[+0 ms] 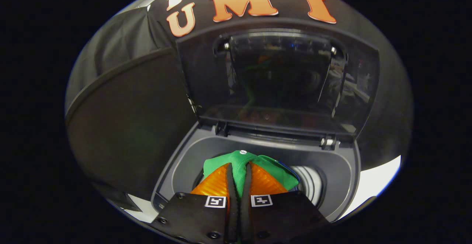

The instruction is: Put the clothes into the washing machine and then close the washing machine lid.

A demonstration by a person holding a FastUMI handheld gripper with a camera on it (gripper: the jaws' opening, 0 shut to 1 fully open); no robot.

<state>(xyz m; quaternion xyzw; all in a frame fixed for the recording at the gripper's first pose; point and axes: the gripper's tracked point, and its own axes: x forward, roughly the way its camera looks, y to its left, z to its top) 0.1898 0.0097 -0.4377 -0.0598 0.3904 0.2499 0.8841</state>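
Claw (239, 170): clamped on green garment (254, 164), above washer opening (332, 163). Lid (280, 82) upright beyond. Step: loading; next, probably lower and release.

I see the washing machine (343, 170) in smooth grey plastic with a soft sheen around its opening. Its raised lid (280, 78) has a dark, glossy see-through panel that throws back reflections, framed in matt dark plastic. Inside, the drum wall (311, 181) looks like bright ribbed metal. My gripper (239, 177) pinches green cloth (239, 163), a soft matt weave, between its fingers (217, 185), which are ribbed orange plastic edged with black rubbery strips. Its body plates are matt black.
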